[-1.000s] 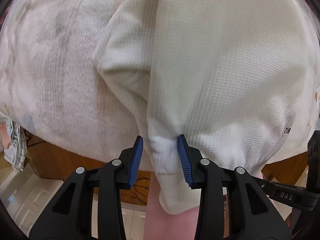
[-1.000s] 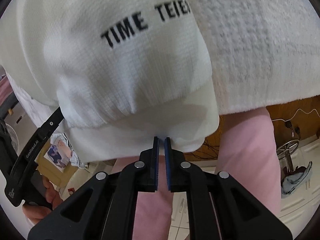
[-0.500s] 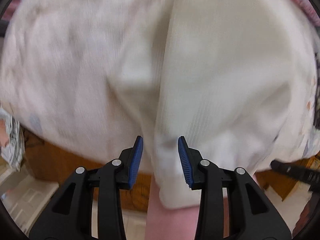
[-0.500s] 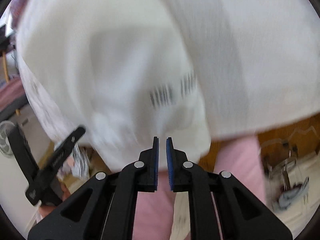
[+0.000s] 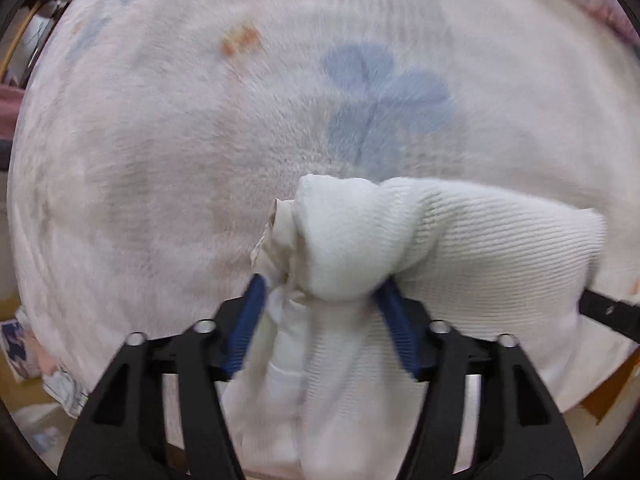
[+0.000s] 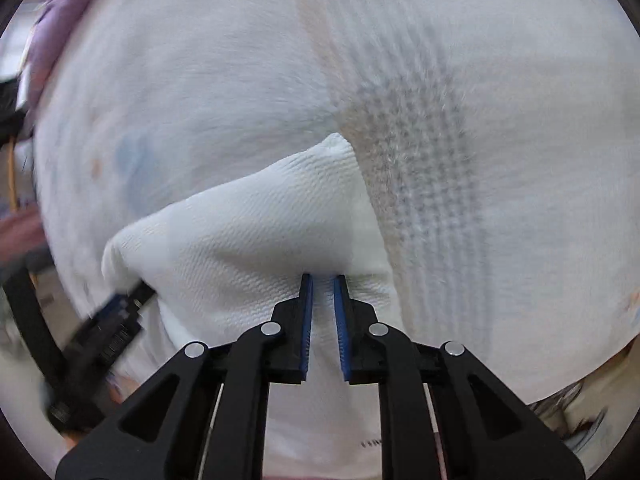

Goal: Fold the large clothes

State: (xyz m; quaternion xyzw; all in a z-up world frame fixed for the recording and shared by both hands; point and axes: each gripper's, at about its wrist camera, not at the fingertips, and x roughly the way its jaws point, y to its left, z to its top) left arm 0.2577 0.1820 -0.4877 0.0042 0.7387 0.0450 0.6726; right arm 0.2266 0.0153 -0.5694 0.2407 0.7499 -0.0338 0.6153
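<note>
The white knit garment (image 5: 460,240) is lifted by both grippers above a pale blanket. My left gripper (image 5: 322,300) is shut on a thick bunched wad of it, with the blue pads (image 5: 248,320) spread around the fabric. My right gripper (image 6: 323,300) is shut on a thin edge of the garment (image 6: 240,224), which peaks up in front of the pads. The garment hangs down below both grippers. The left gripper's black body (image 6: 100,336) shows at the lower left of the right wrist view.
A pale fleece blanket (image 5: 200,140) with a blue leaf print (image 5: 380,100) and a grey striped patch (image 6: 420,160) fills both views. Purple cloth (image 6: 60,28) lies at the upper left edge. The floor shows at the lower corners.
Both grippers have lifted the garment edge and swung forward over the blanket. The left gripper, open around the hem a second ago, now clamps bunched fabric. The printed lettering has dropped low.
</note>
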